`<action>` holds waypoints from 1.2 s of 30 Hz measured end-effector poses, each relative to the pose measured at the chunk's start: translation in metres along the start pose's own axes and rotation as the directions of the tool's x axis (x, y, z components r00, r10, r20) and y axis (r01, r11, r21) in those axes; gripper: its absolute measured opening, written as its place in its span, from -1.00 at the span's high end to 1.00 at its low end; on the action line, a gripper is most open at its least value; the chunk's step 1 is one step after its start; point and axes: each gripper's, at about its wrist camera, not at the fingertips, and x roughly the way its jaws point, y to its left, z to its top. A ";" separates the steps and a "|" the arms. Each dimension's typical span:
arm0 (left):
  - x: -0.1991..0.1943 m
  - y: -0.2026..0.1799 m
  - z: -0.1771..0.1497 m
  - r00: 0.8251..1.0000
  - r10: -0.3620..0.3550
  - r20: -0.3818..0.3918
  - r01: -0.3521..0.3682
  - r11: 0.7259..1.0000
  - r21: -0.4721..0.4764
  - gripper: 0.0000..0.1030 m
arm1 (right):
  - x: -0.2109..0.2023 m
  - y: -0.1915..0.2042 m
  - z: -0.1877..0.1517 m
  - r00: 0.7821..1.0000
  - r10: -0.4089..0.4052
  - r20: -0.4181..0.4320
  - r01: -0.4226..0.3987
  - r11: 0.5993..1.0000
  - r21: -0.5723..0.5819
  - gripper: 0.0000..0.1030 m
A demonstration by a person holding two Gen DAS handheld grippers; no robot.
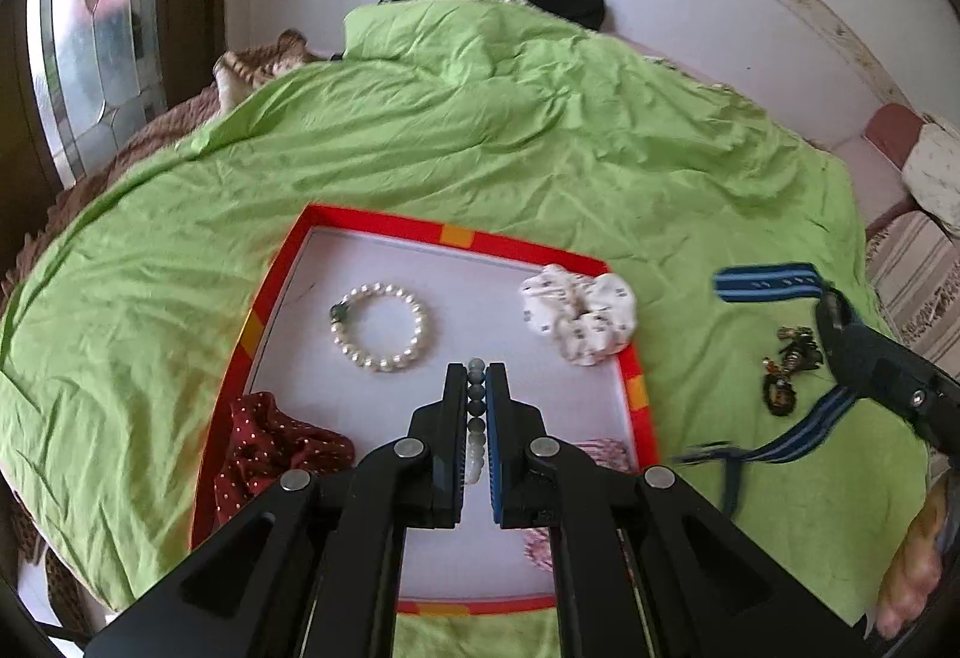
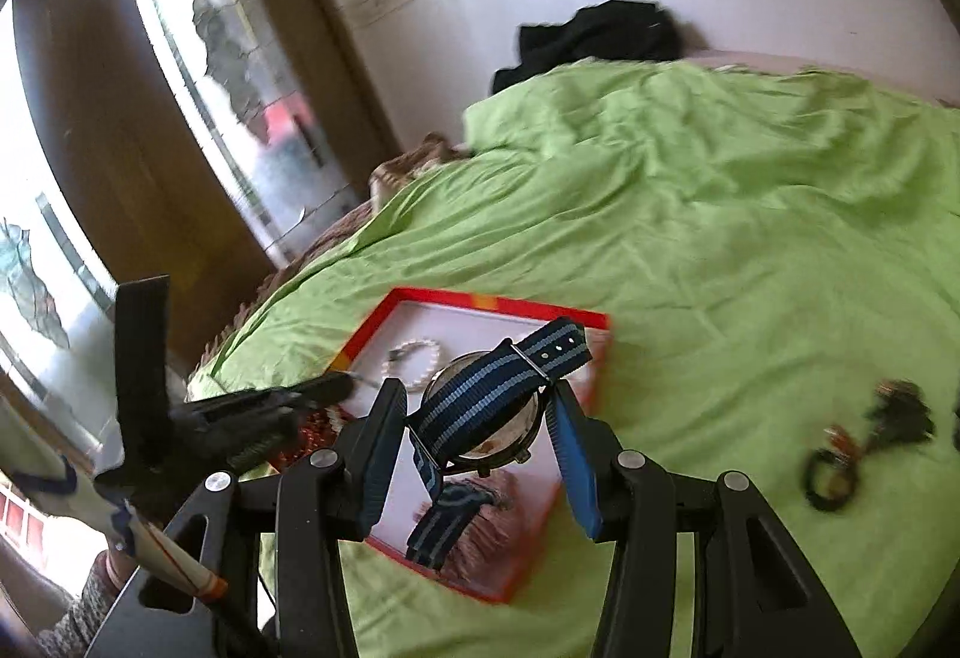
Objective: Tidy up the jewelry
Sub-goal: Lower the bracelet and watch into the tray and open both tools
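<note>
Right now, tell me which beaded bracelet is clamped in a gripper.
The grey-and-white bead bracelet, pinched in the left gripper. The white pearl bracelet lies free inside the red-rimmed tray.

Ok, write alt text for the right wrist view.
The right gripper holds a watch with a blue striped strap above a red tray on a green bedcover. A pearl bracelet lies in the tray; the left gripper reaches in from the left.

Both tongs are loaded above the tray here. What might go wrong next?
1. The watch sits loosely between the right tongs, its strap ends dangling; it may slip or snag the red tray rim.
2. The left tongs pinch a bead bracelet edge-on; beads could roll free.
3. Dropping either could land on the pearl bracelet.
</note>
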 end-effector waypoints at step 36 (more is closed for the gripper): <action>-0.036 0.012 -0.040 0.990 0.134 0.052 -0.131 0.989 -0.064 0.26 | 0.097 -0.046 -0.073 0.951 -0.196 -0.240 0.206 0.978 0.016 0.22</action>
